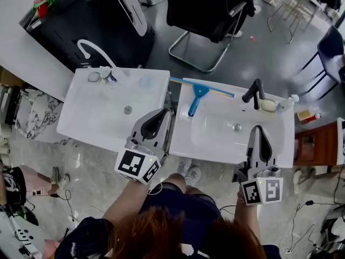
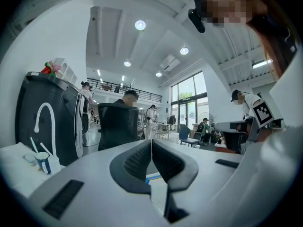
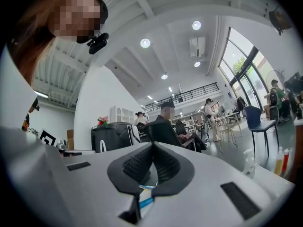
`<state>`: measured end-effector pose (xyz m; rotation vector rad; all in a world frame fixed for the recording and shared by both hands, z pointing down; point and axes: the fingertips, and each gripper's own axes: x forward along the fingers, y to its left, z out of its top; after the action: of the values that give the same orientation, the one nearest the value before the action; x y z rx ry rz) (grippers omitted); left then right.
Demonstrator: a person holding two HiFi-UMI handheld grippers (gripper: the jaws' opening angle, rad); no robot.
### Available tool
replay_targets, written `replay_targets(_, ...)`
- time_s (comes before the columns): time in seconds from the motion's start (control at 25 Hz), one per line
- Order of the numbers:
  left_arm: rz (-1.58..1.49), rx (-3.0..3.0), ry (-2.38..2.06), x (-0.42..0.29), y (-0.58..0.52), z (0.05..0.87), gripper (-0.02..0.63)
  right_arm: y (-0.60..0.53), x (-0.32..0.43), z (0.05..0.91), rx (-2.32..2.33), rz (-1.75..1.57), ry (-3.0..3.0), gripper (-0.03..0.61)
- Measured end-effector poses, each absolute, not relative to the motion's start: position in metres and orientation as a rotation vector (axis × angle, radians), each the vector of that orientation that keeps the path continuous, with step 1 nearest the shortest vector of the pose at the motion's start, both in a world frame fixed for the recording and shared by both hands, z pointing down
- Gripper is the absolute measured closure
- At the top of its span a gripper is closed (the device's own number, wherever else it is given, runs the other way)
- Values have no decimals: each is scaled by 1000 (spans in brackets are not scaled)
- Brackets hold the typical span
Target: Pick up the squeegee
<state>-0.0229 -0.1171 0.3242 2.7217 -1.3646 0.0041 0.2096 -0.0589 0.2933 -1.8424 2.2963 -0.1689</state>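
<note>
The blue squeegee (image 1: 198,94) lies on the back left rim of the right white sink (image 1: 215,139), blade along the back edge, handle pointing toward me. My left gripper (image 1: 163,114) is shut and empty, hovering level over the gap between the two sinks, just left of the handle's end. Through the slit under its jaws (image 2: 151,143) a sliver of the squeegee (image 2: 151,176) shows. My right gripper (image 1: 259,131) is shut and empty over the front right of the right sink; in its own view (image 3: 152,145) a bit of the squeegee (image 3: 146,193) shows below the jaws.
A black faucet (image 1: 253,93) and a soap bar (image 1: 268,105) stand at the back of the right sink. The left sink (image 1: 91,117) has a white faucet (image 1: 89,48) and a cup with brushes (image 1: 105,74). A black office chair (image 1: 210,9) stands behind; bottles (image 1: 306,114) sit at right.
</note>
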Motion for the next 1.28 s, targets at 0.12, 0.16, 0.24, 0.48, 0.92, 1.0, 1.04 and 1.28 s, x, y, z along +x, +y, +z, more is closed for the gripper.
replay_targets(0.12, -2, 2727, -1345, -20, -131, 326, 592, -69, 211, 290, -1865, -155, 2284, 563)
replay_targets(0.16, -7, 2729, -1335, -19, -136, 326, 592, -73, 211, 288, -1873, -148, 2280, 563)
replay_targets(0.24, -22, 2739, -1314, -18, -148, 324, 591, -82, 211, 283, -1889, -131, 2272, 563)
replay_targets(0.48, -66, 2775, -1258, -21, -188, 316, 591, -116, 199, 268, -1964, 28, 2287, 563)
replay_targets(0.92, -38, 2764, -1269, -32, -240, 328, 591, -169, 185, 287, -1979, -25, 2307, 563)
replay_targets(1.0, -30, 2746, -1285, -32, -247, 334, 591, -180, 185, 292, -1962, -42, 2324, 563)
replay_targets(1.04, -25, 2735, -1293, -32, -250, 338, 591, -184, 185, 295, -1952, -52, 2336, 563)
replay_targets(1.28, 10, 2687, -1288, -17, -258, 360, 591, -205, 197, 306, -1925, -86, 2378, 563)
